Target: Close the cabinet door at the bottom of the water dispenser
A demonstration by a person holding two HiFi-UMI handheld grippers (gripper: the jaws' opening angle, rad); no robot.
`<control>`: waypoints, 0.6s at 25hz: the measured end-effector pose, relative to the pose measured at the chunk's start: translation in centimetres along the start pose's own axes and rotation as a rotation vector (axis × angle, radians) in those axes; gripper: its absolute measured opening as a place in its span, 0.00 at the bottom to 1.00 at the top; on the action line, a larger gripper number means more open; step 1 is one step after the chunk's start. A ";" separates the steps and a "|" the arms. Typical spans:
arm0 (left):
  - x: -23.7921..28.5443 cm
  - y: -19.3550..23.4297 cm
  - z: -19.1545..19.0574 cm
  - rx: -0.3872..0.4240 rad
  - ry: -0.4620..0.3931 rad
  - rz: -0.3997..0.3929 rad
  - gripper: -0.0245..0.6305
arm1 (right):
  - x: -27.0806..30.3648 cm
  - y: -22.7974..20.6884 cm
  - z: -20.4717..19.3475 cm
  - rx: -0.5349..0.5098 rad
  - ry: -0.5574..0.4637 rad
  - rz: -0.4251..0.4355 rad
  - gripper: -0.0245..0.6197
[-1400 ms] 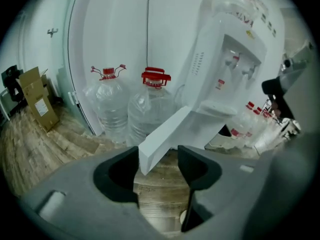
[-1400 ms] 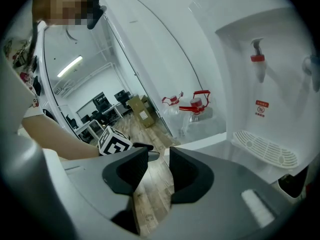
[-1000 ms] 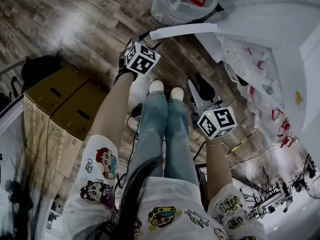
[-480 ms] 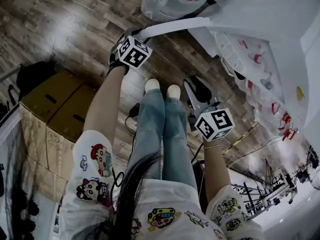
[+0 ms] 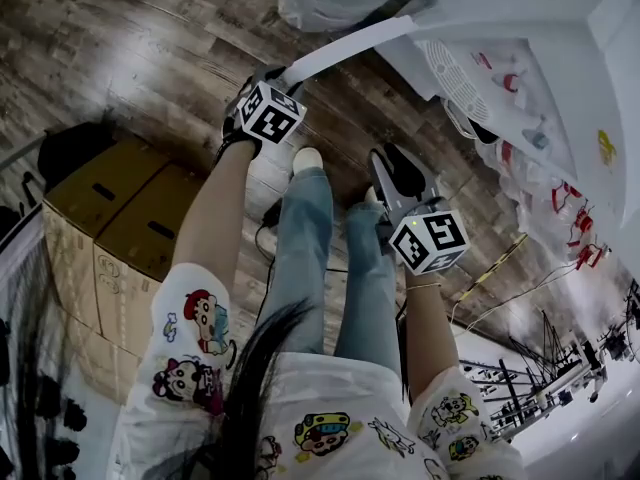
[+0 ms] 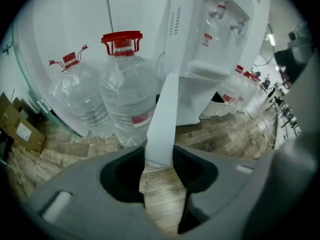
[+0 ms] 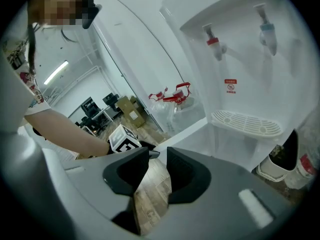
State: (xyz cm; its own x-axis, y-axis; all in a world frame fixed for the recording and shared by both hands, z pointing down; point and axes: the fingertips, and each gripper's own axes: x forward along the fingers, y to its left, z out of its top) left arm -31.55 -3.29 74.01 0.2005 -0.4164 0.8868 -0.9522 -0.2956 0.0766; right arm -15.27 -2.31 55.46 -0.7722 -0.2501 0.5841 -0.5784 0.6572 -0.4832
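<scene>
Cabinet door edge sits between the left claw's closing jaws, not yet pinched. The right claw, also closing, holds nothing. The thin, white panel looks stiff and light, so it should swing easily from this free edge. It juts open low on the water dispenser, right of the bottles.

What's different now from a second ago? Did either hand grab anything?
The left tongs eased down onto the free edge of the cabinet door, and their jaws are closing around it, not clearly gripping yet. The right tongs are closing slightly too, with nothing between them. The door is still wide open; the water jugs and cardboard boxes have not moved.
</scene>
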 end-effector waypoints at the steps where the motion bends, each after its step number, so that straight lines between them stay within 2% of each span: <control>1: 0.0 -0.6 -0.2 -0.013 -0.003 0.004 0.31 | -0.3 -0.2 -0.2 -0.001 -0.004 -0.001 0.23; 7: 0.0 -5.2 -1.1 -0.064 -0.022 0.021 0.29 | -2.7 -1.6 -2.2 -0.018 -0.002 0.016 0.23; 15: 0.5 -11.4 -1.0 -0.189 -0.062 0.069 0.29 | -7.3 -4.6 -5.9 -0.035 0.033 0.018 0.23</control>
State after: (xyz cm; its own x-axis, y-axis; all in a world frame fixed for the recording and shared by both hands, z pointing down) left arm -20.79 0.72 74.03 0.1414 -0.4842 0.8635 -0.9893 -0.1005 0.1056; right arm -5.44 0.71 57.27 -0.7731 -0.2147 0.5969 -0.5544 0.6859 -0.4713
